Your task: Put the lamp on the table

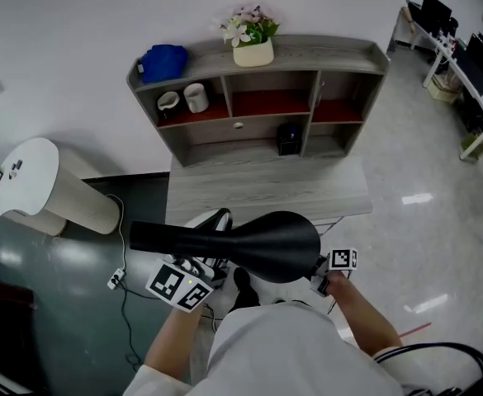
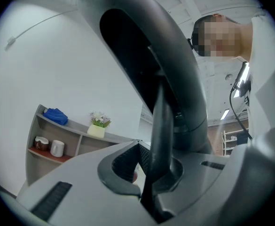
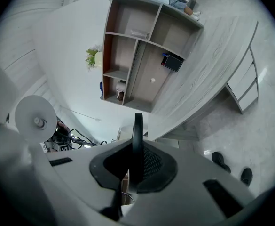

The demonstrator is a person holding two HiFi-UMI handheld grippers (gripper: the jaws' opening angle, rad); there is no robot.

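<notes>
1. The lamp is smooth matte black, a flared cone narrowing to a tube. It is held level in the air, just short of the grey wood-grain table.
2. The left gripper jaws are clamped on a thin black part of the lamp, and the right gripper jaws pinch its thin rim.

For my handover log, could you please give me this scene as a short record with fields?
Lamp: black, held on its side in the air, near the desk's front edge
Left tool: shut on lamp
Right tool: shut on lamp's thin edge
Desk: grey wood, shelf unit at back
On shelf unit: flowerpot, blue cloth, two mugs
</notes>
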